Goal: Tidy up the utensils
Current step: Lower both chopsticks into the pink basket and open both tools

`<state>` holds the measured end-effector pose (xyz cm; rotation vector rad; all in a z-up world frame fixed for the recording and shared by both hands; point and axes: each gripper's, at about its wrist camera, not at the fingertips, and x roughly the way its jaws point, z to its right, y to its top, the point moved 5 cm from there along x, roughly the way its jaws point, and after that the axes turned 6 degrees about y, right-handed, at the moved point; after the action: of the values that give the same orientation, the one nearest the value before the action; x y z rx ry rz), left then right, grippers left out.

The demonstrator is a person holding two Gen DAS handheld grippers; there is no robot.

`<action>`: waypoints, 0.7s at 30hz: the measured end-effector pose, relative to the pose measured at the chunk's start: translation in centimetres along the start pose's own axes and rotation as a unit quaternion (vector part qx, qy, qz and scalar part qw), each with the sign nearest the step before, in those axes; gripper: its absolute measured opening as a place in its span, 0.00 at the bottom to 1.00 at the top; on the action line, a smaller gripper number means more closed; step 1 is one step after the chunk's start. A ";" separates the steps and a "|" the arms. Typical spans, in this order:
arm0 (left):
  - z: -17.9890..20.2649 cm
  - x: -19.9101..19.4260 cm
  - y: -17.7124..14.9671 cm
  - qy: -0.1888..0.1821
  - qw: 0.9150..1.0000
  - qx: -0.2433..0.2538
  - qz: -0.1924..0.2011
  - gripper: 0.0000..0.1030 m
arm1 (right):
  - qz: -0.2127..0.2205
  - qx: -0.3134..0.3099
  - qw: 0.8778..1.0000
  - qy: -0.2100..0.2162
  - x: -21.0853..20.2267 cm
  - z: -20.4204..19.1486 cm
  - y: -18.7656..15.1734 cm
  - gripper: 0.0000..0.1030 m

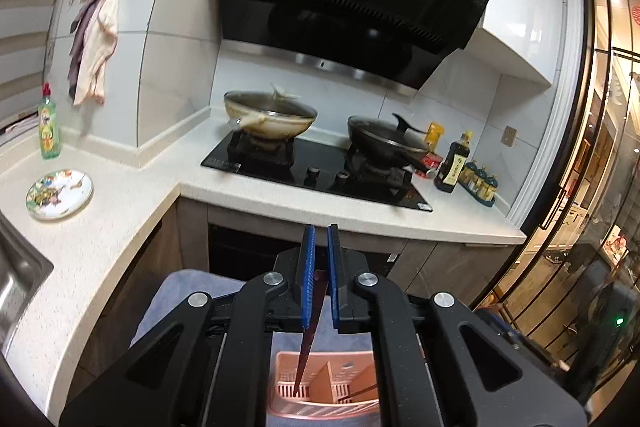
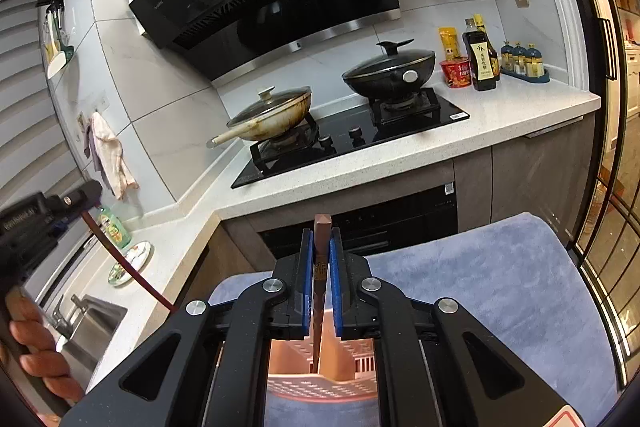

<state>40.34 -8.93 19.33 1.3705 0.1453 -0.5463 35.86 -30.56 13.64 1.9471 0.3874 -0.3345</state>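
Both tongs grip chopsticks: left tongs (image 1: 321, 239) a dark red chopstick (image 1: 305, 359), right tongs (image 2: 320, 241) a brown chopstick (image 2: 320, 267), over the pink basket (image 2: 320, 385).

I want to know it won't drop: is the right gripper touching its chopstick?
Touching. The right wrist view shows the right gripper shut, blue pads pressing both sides of the chopstick.

Perforated pink plastic basket (image 1: 320, 379) on soft blue cloth (image 2: 500, 287) — speckled matt countertop (image 1: 132, 227), glossy black hob (image 1: 316, 167).
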 end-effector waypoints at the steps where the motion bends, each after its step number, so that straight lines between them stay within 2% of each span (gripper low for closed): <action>1: -0.4 0.2 -0.6 0.002 1.000 -0.002 -0.005 0.06 | -0.001 -0.001 1.000 -0.001 -0.1 0.0 -0.2 0.09; 4: -1.3 0.4 -2.0 0.008 1.000 -0.009 -0.014 0.06 | 0.004 0.003 1.000 -0.007 -0.8 0.3 -0.5 0.12; 5: -1.6 0.4 -2.3 0.007 1.000 -0.013 -0.020 0.12 | 0.005 0.005 1.000 -0.006 -1.2 0.4 -0.6 0.13; 6: -1.8 0.4 -2.5 0.007 0.999 -0.016 -0.028 0.30 | 0.006 0.006 1.000 -0.007 -1.5 0.4 -0.6 0.14; 8: -2.6 0.0 -3.0 0.015 0.999 -0.025 -0.028 0.45 | 0.010 0.010 1.000 -0.007 -2.6 0.7 -0.8 0.21; 14: -3.9 -2.8 -4.3 0.033 0.999 -0.016 -0.021 0.45 | 0.017 -0.001 1.000 -0.011 -6.3 0.5 -2.1 0.33; 21: -5.1 -6.5 -7.6 0.069 0.997 0.009 -0.028 0.49 | -0.002 -0.029 0.999 -0.019 -10.1 -0.1 -6.1 0.36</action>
<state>32.37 -2.95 14.15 1.4250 0.2934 -0.5007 24.17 -29.29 12.70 1.8802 0.3730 -0.3577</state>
